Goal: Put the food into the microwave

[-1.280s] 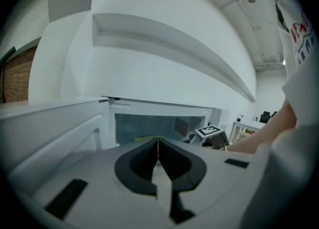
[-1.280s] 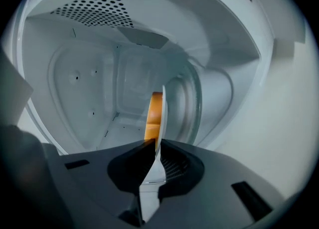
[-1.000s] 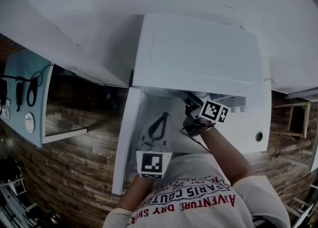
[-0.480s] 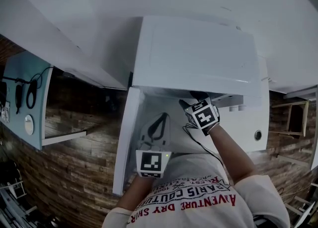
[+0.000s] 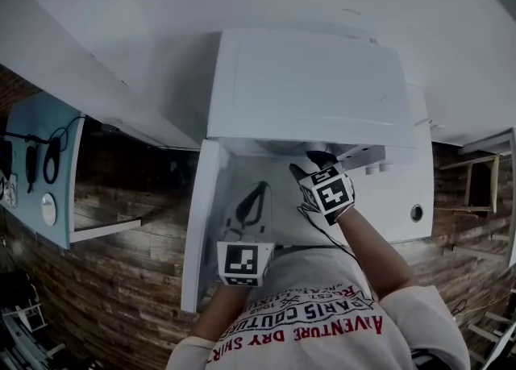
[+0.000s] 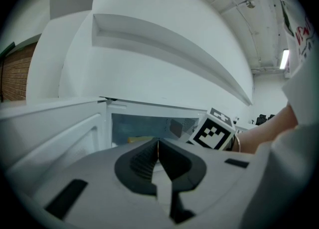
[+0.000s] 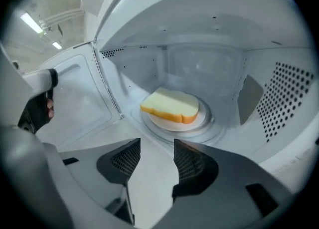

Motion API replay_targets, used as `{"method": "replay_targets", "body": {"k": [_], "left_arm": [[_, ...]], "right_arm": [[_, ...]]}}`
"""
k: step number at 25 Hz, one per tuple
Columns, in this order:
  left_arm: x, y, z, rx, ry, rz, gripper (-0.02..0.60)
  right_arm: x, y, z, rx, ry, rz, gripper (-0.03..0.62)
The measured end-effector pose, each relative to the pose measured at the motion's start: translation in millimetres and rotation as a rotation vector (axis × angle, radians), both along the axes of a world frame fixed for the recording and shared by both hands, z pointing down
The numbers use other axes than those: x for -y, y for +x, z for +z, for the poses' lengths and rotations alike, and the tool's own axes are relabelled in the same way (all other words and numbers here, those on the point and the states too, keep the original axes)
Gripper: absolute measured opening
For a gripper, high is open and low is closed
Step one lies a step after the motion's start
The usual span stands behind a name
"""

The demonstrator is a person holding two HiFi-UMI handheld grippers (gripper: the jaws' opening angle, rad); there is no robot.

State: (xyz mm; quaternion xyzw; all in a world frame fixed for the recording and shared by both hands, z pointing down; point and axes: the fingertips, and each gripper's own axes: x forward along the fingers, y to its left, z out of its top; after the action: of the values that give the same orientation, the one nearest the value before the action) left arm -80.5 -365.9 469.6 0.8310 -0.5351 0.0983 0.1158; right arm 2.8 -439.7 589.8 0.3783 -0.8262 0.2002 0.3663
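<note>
Though just narrowing, right tool [image 7: 156, 145] gapes wide (empty)

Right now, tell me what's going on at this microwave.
A person works a gripper in each hand at the open microwave. A bread slice lies on the plate inside. The right gripper faces it, fingers apart and empty, having just opened wide and eased in slightly. The left gripper, fingers shut on nothing, is by the door.
</note>
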Motion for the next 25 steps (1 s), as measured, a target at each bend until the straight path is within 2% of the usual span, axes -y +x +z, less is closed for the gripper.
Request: {"method": "replay_targets", "body": {"k": [3, 4, 6, 7, 11, 18, 25], "left_arm": [[-1, 2, -2, -0.003, 0.007, 0.000, 0.008], [-2, 2, -3, -0.005, 0.008, -0.002, 0.008], [0, 3, -10, -0.007, 0.026, -0.003, 0.008], [1, 4, -16, -0.004, 0.043, -0.001, 0.008], [10, 7, -47, 0.021, 0.135, 0.014, 0.008], [7, 16, -102, 0.062, 0.293, 0.051, 0.008], [-8, 14, -134, 0.054, 0.351, 0.028, 0.008]], "right_arm": [[-7, 2, -21, 0.051, 0.039, 0.056, 0.190], [-9, 4, -30, 0.060, 0.067, 0.083, 0.160], [-13, 9, -53, 0.076, 0.138, 0.141, 0.051], [-15, 10, -65, 0.082, 0.173, 0.158, 0.032], [-26, 8, -118, 0.104, 0.338, 0.157, 0.012], [-56, 4, -202, 0.212, 0.645, 0.128, 0.012], [-78, 9, -247, 0.281, 0.779, 0.139, 0.012]]}}
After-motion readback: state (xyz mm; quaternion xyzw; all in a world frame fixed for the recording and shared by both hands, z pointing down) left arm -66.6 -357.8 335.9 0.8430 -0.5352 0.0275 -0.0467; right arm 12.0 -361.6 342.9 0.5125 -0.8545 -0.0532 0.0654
